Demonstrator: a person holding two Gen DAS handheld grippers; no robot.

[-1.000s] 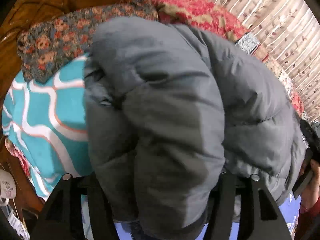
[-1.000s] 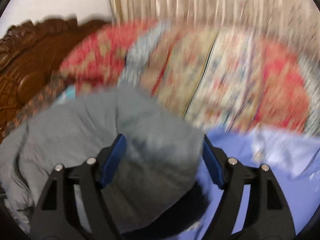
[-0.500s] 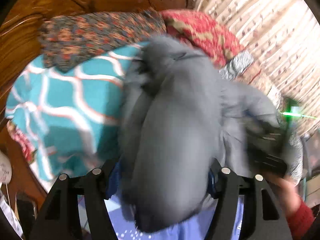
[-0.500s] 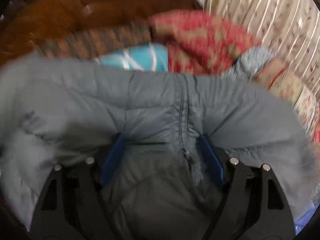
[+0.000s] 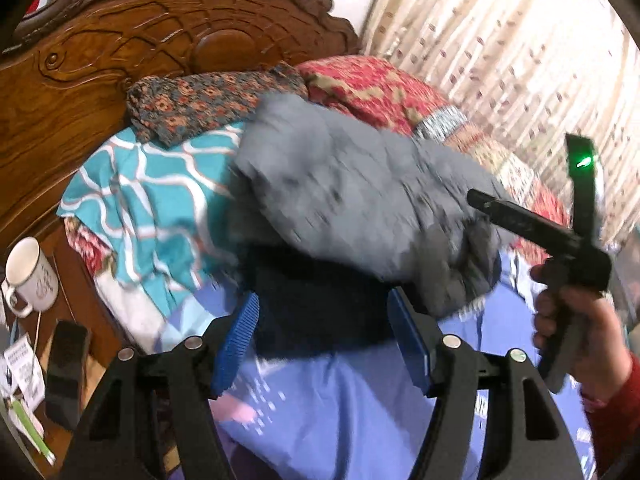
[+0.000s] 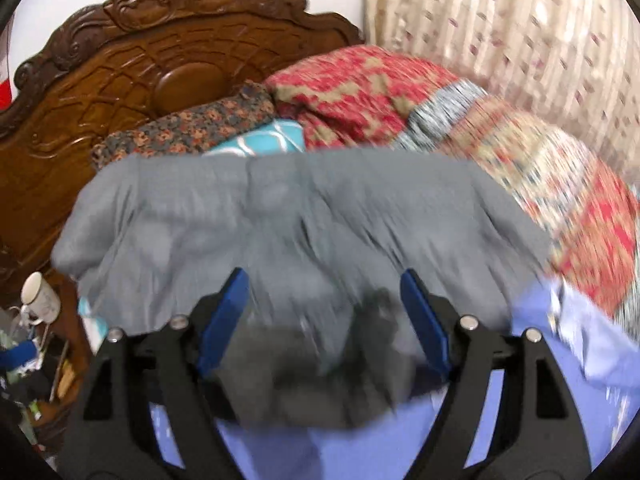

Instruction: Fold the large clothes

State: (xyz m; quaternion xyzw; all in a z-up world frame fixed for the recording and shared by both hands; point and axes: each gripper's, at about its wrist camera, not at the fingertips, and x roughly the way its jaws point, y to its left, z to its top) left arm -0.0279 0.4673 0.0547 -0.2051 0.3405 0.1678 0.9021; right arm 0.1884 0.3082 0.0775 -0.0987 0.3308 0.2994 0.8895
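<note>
While the grey jacket [image 6: 304,232] lies crosswise just beyond both fingers, my right gripper [image 6: 324,316] sits nearer; left gripper [image 5: 324,336] too gapes, unclamped.

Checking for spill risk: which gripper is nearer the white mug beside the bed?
Left. The mug sits off to the left of the left gripper; the right gripper is beyond the grey jacket, farther from it.
</note>
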